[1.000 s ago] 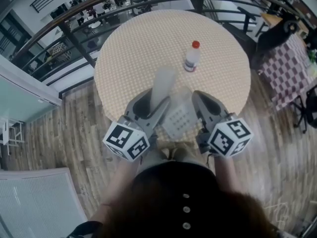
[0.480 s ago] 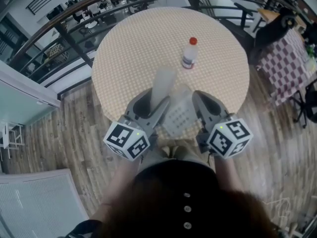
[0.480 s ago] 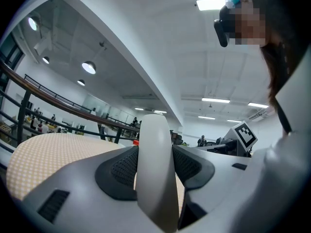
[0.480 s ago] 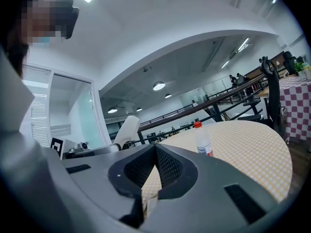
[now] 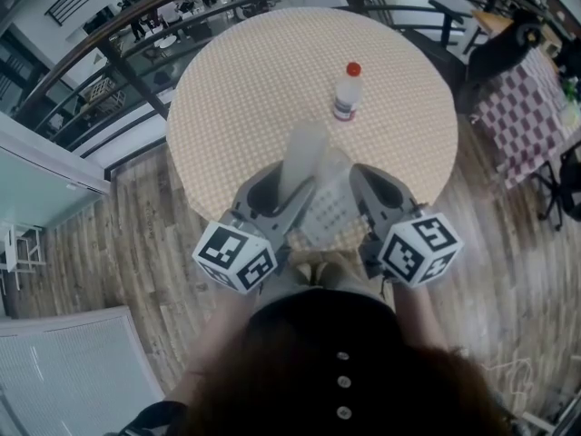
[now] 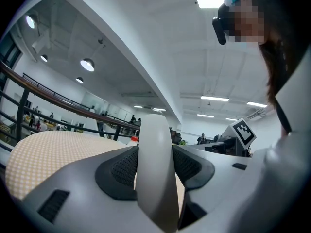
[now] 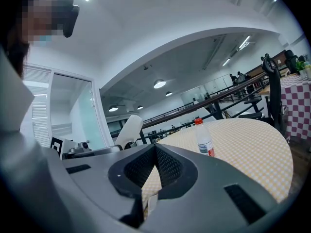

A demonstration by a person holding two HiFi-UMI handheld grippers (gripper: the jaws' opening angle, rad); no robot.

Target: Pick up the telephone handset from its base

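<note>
Left tongs (image 6: 154,154) gripped white handset (image 5: 303,153)
It tilted up toward the worktop's (image 5: 245,89) far edge, beside its base (image 5: 331,209) at the near edge; right tongs (image 7: 155,152) were closed, empty. A capped bottle (image 5: 346,92) stood beyond.

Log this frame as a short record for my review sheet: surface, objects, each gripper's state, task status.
surface: round table with a checked cloth
handset: white, clamped between the left gripper pads, far end tilted upward
phone base: near edge of the table, keypad showing, between the two grippers
bottle: red cap, upright, apart from the phone
right gripper: jaws together, nothing between them, to the right of the base
task status: handset gripped; whether it is clear of the base cannot be told
</note>
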